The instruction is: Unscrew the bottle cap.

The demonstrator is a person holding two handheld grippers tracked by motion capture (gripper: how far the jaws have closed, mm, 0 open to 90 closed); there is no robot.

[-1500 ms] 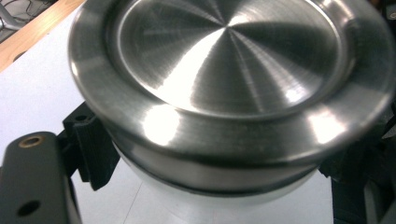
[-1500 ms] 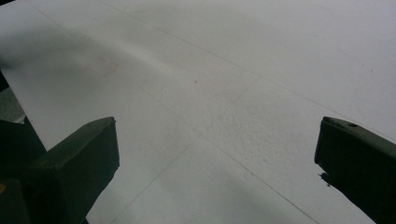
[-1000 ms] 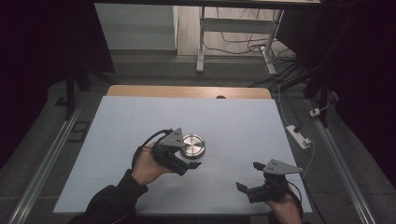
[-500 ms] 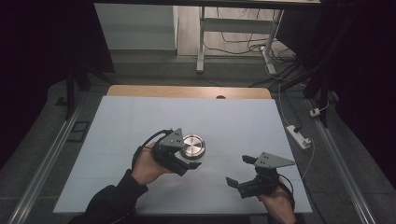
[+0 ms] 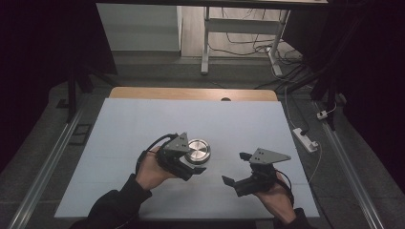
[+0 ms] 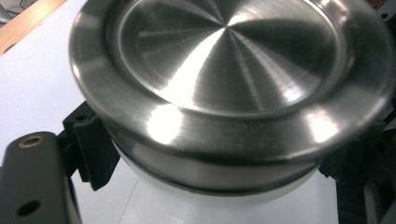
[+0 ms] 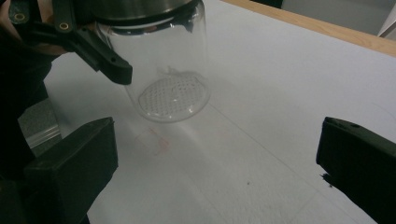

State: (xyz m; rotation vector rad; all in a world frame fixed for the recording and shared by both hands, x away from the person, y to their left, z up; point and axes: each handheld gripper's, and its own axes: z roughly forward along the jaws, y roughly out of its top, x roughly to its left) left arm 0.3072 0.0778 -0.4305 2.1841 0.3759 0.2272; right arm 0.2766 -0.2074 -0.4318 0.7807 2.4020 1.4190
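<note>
A clear glass jar [image 7: 170, 70] with a brushed steel lid [image 5: 197, 150] stands near the middle of the white table [image 5: 143, 119]. My left gripper [image 5: 193, 161] is shut on the jar just under the lid [image 6: 224, 60], with a black pad [image 6: 91, 149] pressed against each side of the glass. In the right gripper view that gripper's fingers [image 7: 100, 56] reach around the jar from the left. My right gripper [image 5: 236, 168] hovers to the right of the jar and points toward it, apart from it. It [image 7: 215, 168] is open wide with nothing between its jaws.
The table's wooden back edge [image 5: 191, 93] runs behind the white sheet. A faint red square mark [image 7: 154, 138] lies on the sheet in front of the jar. A power strip [image 5: 305, 138] and cables lie on the floor at the right.
My right gripper has moved left toward the jar and risen a little. The left gripper and the jar have stayed in place.
</note>
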